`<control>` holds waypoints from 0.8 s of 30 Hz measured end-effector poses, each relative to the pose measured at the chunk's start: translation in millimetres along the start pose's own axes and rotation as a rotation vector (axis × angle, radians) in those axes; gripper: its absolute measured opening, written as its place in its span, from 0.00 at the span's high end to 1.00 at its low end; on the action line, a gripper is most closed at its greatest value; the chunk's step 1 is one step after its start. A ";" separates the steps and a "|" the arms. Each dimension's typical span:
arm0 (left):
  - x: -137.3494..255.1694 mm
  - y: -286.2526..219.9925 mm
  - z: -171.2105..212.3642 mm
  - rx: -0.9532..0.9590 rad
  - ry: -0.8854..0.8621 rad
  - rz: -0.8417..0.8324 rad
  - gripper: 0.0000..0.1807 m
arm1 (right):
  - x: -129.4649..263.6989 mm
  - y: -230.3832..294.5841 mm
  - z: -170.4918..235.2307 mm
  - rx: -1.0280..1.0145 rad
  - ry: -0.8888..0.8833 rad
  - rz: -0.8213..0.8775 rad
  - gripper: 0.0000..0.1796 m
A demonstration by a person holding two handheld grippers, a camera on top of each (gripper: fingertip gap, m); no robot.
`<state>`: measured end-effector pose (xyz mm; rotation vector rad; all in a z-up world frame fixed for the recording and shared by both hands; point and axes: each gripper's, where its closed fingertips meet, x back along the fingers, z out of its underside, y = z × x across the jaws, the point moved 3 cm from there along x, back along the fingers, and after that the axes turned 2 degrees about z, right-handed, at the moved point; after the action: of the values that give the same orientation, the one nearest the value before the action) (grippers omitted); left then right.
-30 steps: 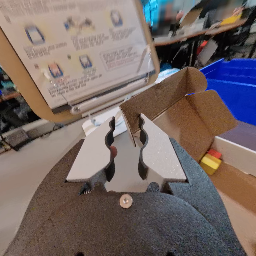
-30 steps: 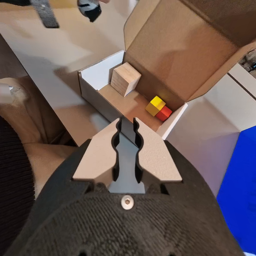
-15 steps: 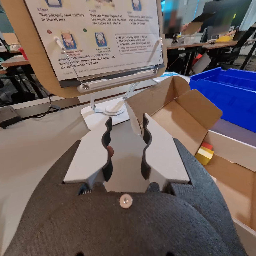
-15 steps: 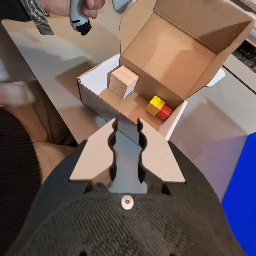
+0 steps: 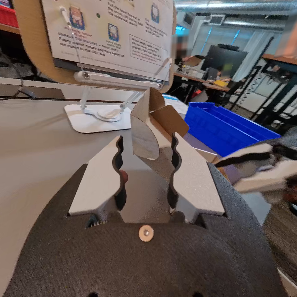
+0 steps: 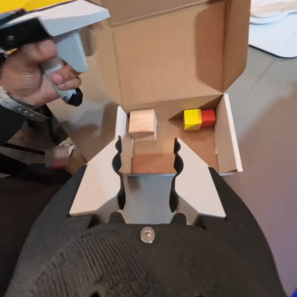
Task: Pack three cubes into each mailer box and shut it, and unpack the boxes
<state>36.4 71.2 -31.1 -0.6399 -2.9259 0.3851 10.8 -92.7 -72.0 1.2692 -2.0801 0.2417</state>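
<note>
Open mailer box (image 6: 228, 136) in the middle of the right wrist view, lid (image 6: 168, 61) standing up behind it, likely so that the inside stays reachable from the front. Inside, three cubes: a plain wooden cube (image 6: 142, 123) at the back left corner, touching or almost touching the left wall; a yellow cube (image 6: 192, 119) and a red cube (image 6: 208, 118) pressed together at the back right corner. With three cubes already in, either packed and ready for shutting, or about to be emptied; cannot tell which from here. Right tongs (image 6: 147, 139) at lower centre, released and empty, spread wide just before the front wall and aimed at the wooden cube, a pose that suits reaching in for it. Left tongs (image 5: 147, 138) in the left wrist view also released and grasping nothing, level above the tabletop (image 5: 40, 136), with the rounded side flap of the lid (image 5: 144, 141) between the tips but not pinched. In the upper left of the right wrist view, a hand (image 6: 30, 80) gripping the handle of that left tool beside the lid. Farther out, a blue bin (image 5: 225, 128) at right and an instruction board on a white stand (image 5: 99, 117) at the top.
</note>
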 end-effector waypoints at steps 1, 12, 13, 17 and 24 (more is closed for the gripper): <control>0.2 -3.3 1.2 0.003 -0.007 0.028 0.66 | -8.2 -3.9 -5.4 0.004 0.025 0.026 0.65; 2.6 -7.4 1.9 -0.032 -0.070 0.087 0.69 | -51.3 12.7 -14.8 -0.056 0.225 -0.113 0.65; 2.4 -7.2 2.2 -0.031 -0.072 0.089 0.69 | -51.6 10.5 -14.1 -0.025 0.227 -0.076 0.62; 1.8 -5.8 2.5 -0.032 -0.078 0.089 0.69 | -51.0 9.3 -17.9 0.048 0.227 -0.005 0.60; 2.6 -9.1 1.3 -0.067 -0.089 0.095 0.71 | -41.2 3.4 -28.9 0.046 0.205 0.000 0.67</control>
<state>30.2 64.0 -29.8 -0.7937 -3.0121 0.3345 33.2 -47.6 -75.7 1.2180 -1.9096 0.4046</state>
